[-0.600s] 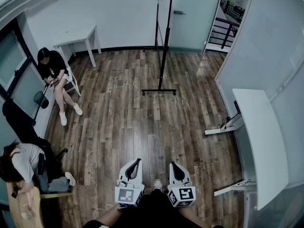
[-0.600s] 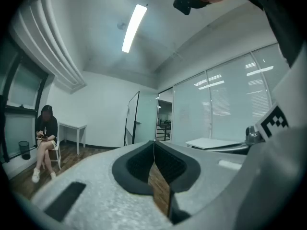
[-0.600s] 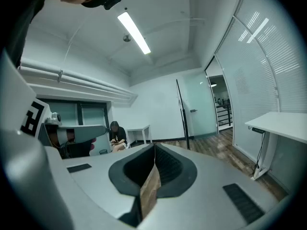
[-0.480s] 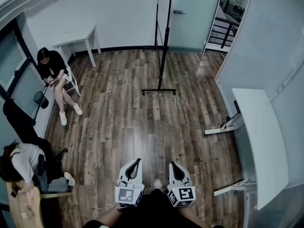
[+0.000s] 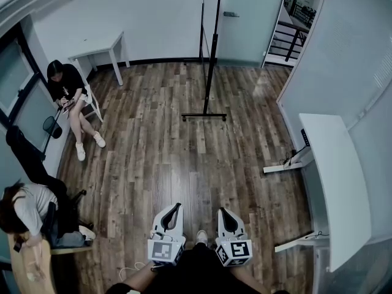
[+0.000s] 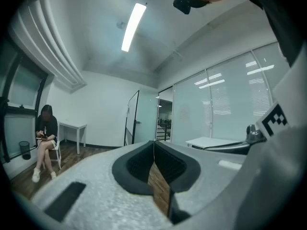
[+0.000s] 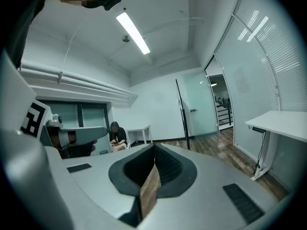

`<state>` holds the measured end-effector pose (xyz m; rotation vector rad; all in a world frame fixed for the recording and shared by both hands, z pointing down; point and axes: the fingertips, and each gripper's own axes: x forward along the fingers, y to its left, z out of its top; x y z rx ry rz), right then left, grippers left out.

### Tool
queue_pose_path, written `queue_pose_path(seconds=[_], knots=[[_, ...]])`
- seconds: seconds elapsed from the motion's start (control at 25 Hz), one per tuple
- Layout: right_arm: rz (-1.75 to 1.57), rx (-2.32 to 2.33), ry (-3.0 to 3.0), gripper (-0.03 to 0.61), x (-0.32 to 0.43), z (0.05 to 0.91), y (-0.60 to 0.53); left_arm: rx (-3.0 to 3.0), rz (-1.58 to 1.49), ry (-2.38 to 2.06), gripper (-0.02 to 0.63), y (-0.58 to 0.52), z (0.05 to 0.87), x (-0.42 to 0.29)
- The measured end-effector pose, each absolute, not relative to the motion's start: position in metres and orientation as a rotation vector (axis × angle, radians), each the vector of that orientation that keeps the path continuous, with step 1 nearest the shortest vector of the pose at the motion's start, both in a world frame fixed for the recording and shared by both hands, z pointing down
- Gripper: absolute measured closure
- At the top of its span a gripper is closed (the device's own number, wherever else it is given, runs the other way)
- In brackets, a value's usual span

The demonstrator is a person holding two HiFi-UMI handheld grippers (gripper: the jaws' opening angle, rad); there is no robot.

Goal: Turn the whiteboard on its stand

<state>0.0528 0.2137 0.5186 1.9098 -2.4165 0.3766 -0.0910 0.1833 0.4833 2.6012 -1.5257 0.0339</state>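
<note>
Head view, L→R: seated person [image 5: 68, 87] at 10 o'clock by the wall, small white counter [image 5: 98, 45] at 11. L tool [image 5: 178, 206] and R tool [image 5: 222, 211] sit side by side at 6, both w/ jaws pressed together, nothing between. At 12 the whiteboard [image 5: 212, 54] stands edge-on over its stand base [image 5: 204, 117], well apart from both tools. Long white counter [image 5: 337, 176] at 3.

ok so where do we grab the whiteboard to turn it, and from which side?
Probably its near vertical edge, around mid-height, approached straight ahead from where the person stands. The whiteboard stands edge-on to us on a floor foot, so that thin frame should fit between jaws. The left gripper and right gripper are shut and need opening first.
</note>
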Motion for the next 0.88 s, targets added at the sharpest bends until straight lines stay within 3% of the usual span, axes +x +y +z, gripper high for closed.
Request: queue_pose_path(seconds=[0.88], knots=[[0.349, 1.789, -2.489, 0.563, 0.133, 0.527, 0.172, 2.571, -0.046, -1.652, 0.595, 0.157, 0.480, -0.014]])
